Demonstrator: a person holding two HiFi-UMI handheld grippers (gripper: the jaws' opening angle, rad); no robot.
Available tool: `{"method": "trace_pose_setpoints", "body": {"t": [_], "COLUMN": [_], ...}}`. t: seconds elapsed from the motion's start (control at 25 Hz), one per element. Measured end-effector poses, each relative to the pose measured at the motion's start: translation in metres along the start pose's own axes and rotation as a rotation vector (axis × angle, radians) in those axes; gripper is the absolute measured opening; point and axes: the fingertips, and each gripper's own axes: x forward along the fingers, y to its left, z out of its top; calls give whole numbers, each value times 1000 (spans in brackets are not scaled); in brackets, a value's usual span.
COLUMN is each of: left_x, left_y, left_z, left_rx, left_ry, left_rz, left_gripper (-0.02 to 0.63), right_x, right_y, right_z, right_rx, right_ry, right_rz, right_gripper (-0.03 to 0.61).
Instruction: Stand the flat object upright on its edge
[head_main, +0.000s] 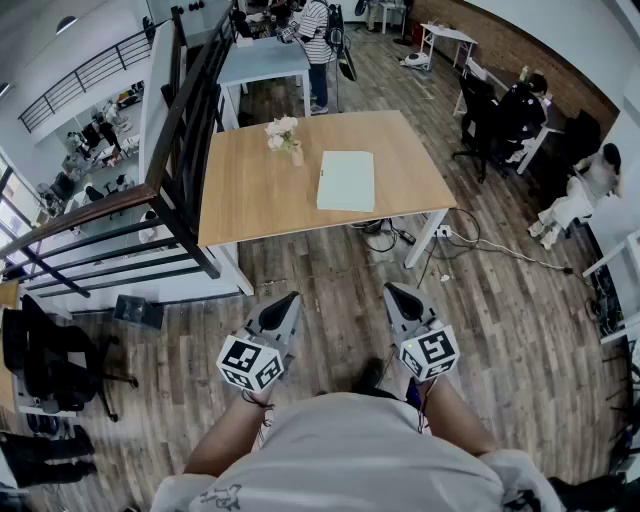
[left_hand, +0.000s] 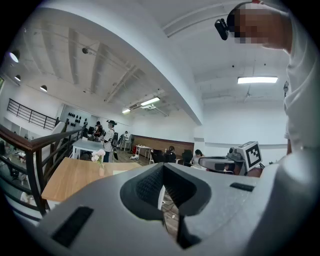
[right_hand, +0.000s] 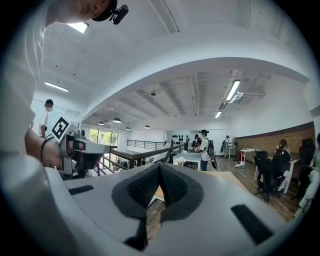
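Across the wood floor from you, the bench (head_main: 250, 200) carries the flat object (head_main: 346, 180) lying near a flower vase (head_main: 296, 155), well apart from your left tool (head_main: 292, 298) and right tool (head_main: 391, 290), both closed and empty; it looks thin, light and stiff, so pinch one long edge.

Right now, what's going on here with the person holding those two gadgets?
A person stands a little way back from a wooden table, with a two-jawed hand tool in each hand. Both the left gripper and the right gripper are shut and hold nothing. On the table a pale pad lies flat, untouched, near a small vase of flowers. Nothing has been stood on its edge yet. Other people sit at desks farther off.
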Motion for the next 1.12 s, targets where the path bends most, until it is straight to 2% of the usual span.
{"method": "trace_pose_setpoints", "body": {"t": [0.48, 0.84, 1.12], "left_x": [61, 150, 215], "left_y": [2, 7, -6], "left_z": [-5, -13, -22], "left_rx": [23, 24, 29], "left_ry": [26, 45, 81], "left_rz": [22, 48, 73], "left_gripper": [5, 5, 5], "right_x": [21, 46, 47], "right_y": [-55, -134, -197], "right_z": [-10, -27, -41], "right_rx": [28, 65, 115], "right_ry": [-3, 4, 8], "right_rz": [38, 67, 92], "right_gripper": [3, 5, 5]}}
